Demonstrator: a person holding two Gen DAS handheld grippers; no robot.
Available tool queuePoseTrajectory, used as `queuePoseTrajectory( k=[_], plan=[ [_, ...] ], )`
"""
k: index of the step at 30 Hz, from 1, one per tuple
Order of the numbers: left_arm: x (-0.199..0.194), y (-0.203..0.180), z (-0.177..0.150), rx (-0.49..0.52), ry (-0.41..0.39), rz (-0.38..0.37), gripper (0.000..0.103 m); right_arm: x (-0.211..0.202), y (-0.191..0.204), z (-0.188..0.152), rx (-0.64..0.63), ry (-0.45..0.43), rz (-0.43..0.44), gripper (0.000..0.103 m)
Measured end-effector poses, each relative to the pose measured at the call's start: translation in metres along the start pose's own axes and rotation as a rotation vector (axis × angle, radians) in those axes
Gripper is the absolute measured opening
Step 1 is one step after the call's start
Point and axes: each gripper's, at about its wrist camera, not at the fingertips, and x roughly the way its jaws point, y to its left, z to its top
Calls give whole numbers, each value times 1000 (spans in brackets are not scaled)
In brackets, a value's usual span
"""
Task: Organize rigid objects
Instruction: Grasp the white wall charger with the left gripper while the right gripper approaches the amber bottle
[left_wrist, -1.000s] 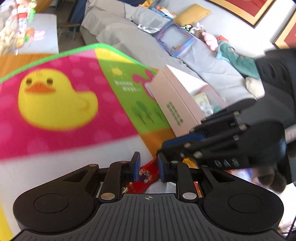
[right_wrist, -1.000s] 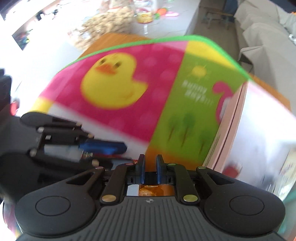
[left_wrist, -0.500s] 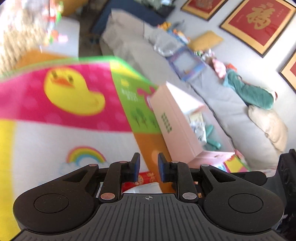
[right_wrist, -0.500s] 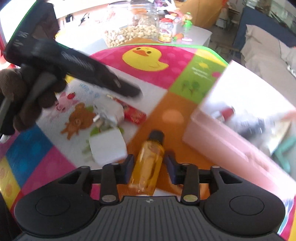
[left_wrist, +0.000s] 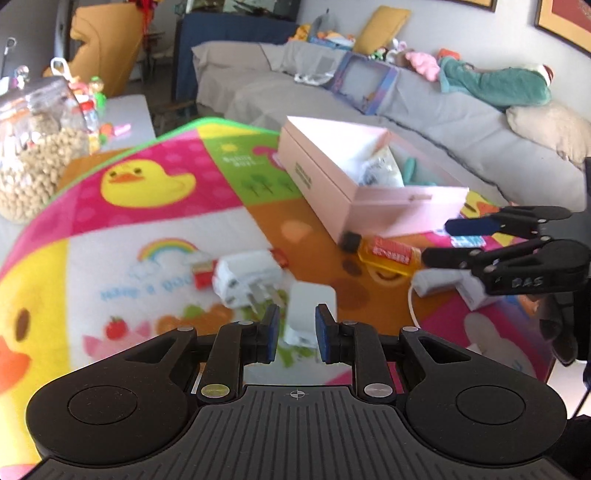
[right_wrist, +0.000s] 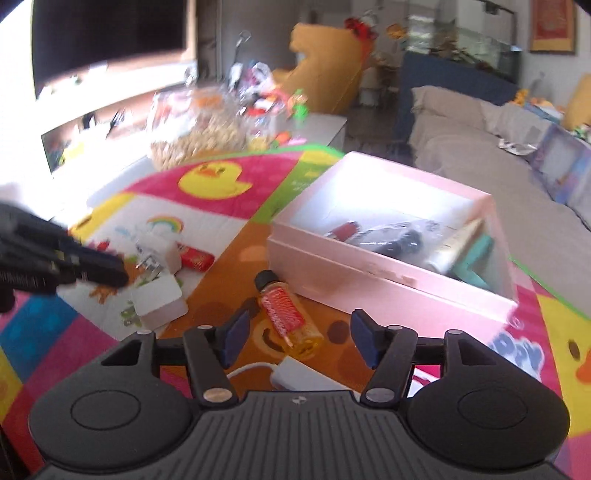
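- You hold two grippers above a bright children's play mat (left_wrist: 155, 221), where small hard items lie loose beside an open pink box (right_wrist: 391, 280) that already carries several things.
- The step in hand looks like a pick: your right gripper (right_wrist: 299, 338) hangs over the amber bottle (right_wrist: 286, 314), which lies on its side on the orange patch, cap end close against the box wall.
- To do it well, come down square across the bottle's body, not the cap, and close only once both pads flank it; a round bottle is likely to roll.
- The right jaws stand wide apart and hold nothing; a white adapter with its cord (right_wrist: 295, 376) lies just under them.
- Your left gripper (left_wrist: 294, 338) has its jaws parted by a narrow gap, empty, lined up over the white block (left_wrist: 312, 306).
- A white plug (left_wrist: 247, 277) lies against a small red pack (left_wrist: 202, 274) just beyond it.
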Motion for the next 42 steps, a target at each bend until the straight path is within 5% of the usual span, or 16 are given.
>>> queuePoseTrajectory(
  k=[10,16,33,42],
  plan=[
    [22,-19,10,-6,2,3,28,-14,-20,-34,54,17,-43,65],
    [26,-41,8,115,22,-6,29,-18,-14,-42,36,-12,-26,67],
    [30,-74,5,262,15,7,31,-14,3,-46,-31,-36,-37,72],
    [30,-85,1,282,20,-60,34,-14,5,-51,-46,-48,-47,77]
  ],
)
